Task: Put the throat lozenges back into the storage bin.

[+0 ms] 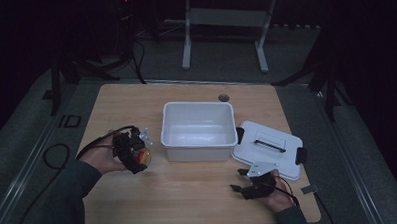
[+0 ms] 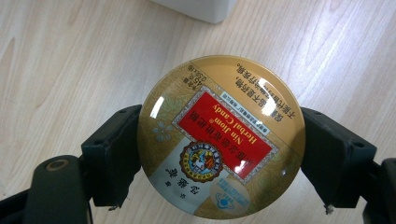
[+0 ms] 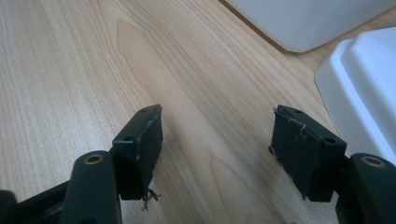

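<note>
Since the candy tin (image 2: 220, 137) is round and glossy, we judge it could slip sideways if the grip loosens or the wrist tilts; it sits clamped by its rim between the jaws of the left hand-held gripper (image 1: 134, 150), above the surface (image 1: 199, 197), beside the white bin (image 1: 199, 128); right hand-held gripper (image 3: 217, 140) wide open, empty.

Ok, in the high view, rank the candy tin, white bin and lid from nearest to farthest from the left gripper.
1. Candy tin: clamped in the left gripper.
2. White bin: just to its right, mid-table.
3. Lid: beyond the bin, right side.
</note>
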A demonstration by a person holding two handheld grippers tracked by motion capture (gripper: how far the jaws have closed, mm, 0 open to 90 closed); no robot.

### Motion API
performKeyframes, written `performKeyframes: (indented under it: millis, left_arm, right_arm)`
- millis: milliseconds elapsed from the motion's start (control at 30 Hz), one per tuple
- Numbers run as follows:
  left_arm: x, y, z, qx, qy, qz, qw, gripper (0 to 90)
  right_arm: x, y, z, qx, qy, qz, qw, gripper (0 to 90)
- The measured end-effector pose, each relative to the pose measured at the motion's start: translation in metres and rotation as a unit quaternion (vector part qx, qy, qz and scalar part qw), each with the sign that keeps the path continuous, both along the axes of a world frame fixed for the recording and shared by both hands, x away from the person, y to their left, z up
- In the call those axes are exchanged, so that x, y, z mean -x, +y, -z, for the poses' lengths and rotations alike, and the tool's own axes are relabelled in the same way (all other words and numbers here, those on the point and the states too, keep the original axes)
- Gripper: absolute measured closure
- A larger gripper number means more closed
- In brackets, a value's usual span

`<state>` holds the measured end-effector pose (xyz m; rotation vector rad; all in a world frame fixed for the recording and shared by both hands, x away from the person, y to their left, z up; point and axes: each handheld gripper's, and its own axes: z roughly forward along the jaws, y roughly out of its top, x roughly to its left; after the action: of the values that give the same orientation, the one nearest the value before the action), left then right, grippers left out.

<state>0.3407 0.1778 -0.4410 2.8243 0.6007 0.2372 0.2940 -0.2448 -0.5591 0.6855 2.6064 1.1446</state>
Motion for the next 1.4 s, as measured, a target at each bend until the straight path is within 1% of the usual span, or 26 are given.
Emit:
performKeyframes:
  millis: [133, 400, 667, 733, 833, 1033, 1133, 1200, 1400]
  left_arm:
    - [-0.001, 0.000, -0.006, 0.002, -0.001, -0.001, 1.0000, 20.3]
    - [-0.004, 0.001, -0.018, 0.016, -0.003, -0.004, 0.9999, 20.3]
    - [-0.005, 0.001, -0.027, 0.017, -0.005, 0.001, 0.9998, 20.3]
    - [-0.006, 0.000, -0.028, 0.020, -0.006, 0.002, 0.9998, 20.3]
    - [-0.007, -0.003, -0.032, 0.021, -0.004, 0.004, 0.9998, 20.3]
    - [-0.009, -0.007, -0.036, 0.020, -0.004, 0.007, 0.9998, 20.3]
    - [-0.010, -0.010, -0.040, 0.016, -0.005, 0.013, 0.9998, 20.3]
    - [-0.012, -0.010, -0.043, 0.022, -0.003, 0.013, 0.9997, 20.3]
    - [-0.015, -0.014, -0.049, 0.018, -0.004, 0.015, 0.9997, 20.3]
  right_arm:
    - [0.000, 0.000, 0.000, 0.000, 0.000, 0.000, 1.0000, 33.2]
    - [0.000, 0.000, 0.000, 0.000, 0.001, 0.000, 1.0000, 33.1]
    - [0.000, 0.000, 0.000, 0.000, 0.001, 0.000, 1.0000, 33.0]
    - [0.000, 0.000, 0.000, 0.000, 0.001, 0.000, 1.0000, 33.0]
    - [0.000, 0.000, 0.000, 0.000, 0.001, 0.000, 1.0000, 33.0]
    - [0.000, 0.000, 0.000, 0.000, 0.000, 0.000, 1.0000, 33.0]
    - [0.000, 0.000, 0.000, 0.000, 0.000, -0.001, 1.0000, 33.0]
    - [0.000, 0.000, 0.000, 0.000, 0.000, -0.001, 1.0000, 32.9]
    - [0.000, 0.000, 0.000, 0.000, 0.000, -0.001, 1.0000, 32.8]
